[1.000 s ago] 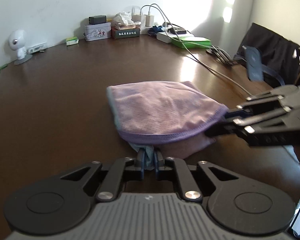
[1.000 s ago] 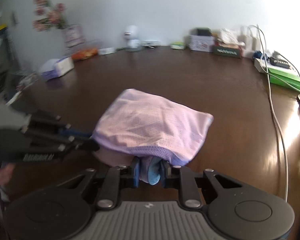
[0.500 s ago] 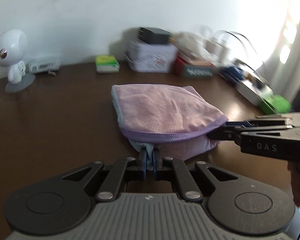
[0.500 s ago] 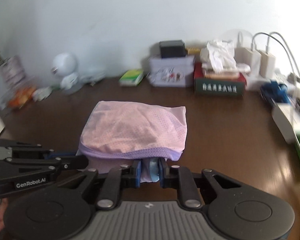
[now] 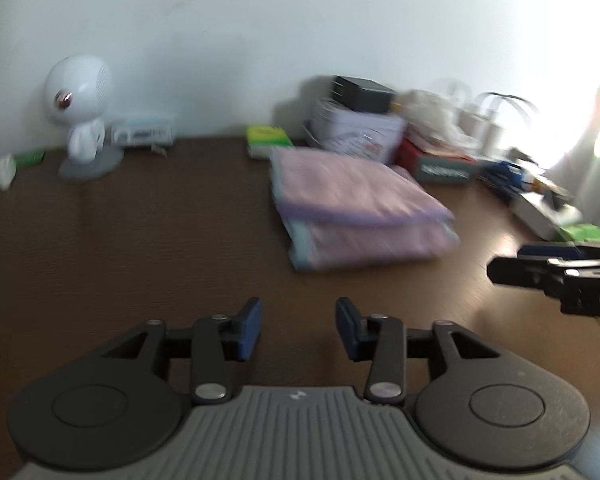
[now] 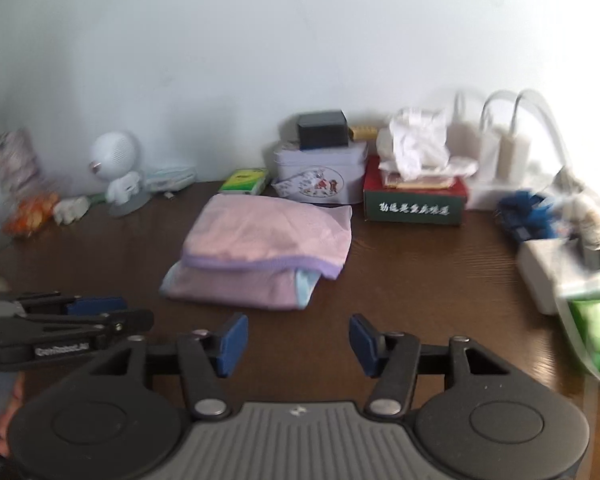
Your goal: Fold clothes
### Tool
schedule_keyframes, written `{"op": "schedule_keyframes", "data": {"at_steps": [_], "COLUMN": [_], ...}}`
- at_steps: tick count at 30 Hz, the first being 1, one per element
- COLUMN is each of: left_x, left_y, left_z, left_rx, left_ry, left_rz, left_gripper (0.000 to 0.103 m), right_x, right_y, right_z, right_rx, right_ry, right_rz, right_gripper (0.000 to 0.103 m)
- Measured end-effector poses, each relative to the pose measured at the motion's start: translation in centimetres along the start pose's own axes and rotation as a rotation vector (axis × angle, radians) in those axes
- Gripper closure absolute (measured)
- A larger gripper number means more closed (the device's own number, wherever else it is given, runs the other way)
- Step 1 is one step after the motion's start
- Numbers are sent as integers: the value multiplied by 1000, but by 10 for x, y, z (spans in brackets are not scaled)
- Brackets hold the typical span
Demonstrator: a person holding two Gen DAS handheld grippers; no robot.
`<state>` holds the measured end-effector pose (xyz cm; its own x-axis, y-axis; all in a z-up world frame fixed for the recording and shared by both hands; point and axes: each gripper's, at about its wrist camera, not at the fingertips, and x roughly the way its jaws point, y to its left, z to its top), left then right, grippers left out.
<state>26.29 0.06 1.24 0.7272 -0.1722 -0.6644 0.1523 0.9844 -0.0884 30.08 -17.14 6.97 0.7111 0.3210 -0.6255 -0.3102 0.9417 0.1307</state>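
Observation:
A folded pink garment with purple trim lies on the dark wooden table near the back wall; it also shows in the right wrist view. My left gripper is open and empty, a short way in front of the garment, apart from it. My right gripper is open and empty, also just in front of the garment. The right gripper shows at the right edge of the left wrist view. The left gripper shows at the lower left of the right wrist view.
Along the wall stand a white robot figure, a green packet, a tin box, a tissue box, chargers with cables and a green box. The brown table stretches left.
Both grippers have opened and let go of the garment, then pulled back from it. The folded garment now rests on the table near the boxes at the wall.

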Motion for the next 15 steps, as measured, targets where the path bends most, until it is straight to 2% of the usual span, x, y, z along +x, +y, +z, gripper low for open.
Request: {"op": "schedule_keyframes", "data": {"at_steps": [1, 3, 5, 7, 10, 15], "left_x": [-16, -51, -92, -125, -159, -191], "left_y": [-4, -10, -12, -15, -24, -39], "left_z": [-9, -30, -53, -77, -111, -168], "left_rx": [10, 38, 56, 41, 19, -43], "left_ry": [7, 6, -37, -68, -49, -34], "left_rz": [-4, 0, 33, 67, 87, 104], "left_gripper": [39, 31, 18, 3, 0, 0], "right_x": [-17, -52, -88, -125, -161, -199], "right_y": [4, 13, 25, 37, 55, 52], "right_z": [-7, -28, -60, -92, -133, -186], "right_rx": [-6, 12, 15, 18, 14, 14], "right_ry": [-5, -1, 1, 3, 27, 42], "right_rz": [-14, -18, -5, 8, 21, 0], "right_gripper": [47, 39, 20, 16, 15, 12]}}
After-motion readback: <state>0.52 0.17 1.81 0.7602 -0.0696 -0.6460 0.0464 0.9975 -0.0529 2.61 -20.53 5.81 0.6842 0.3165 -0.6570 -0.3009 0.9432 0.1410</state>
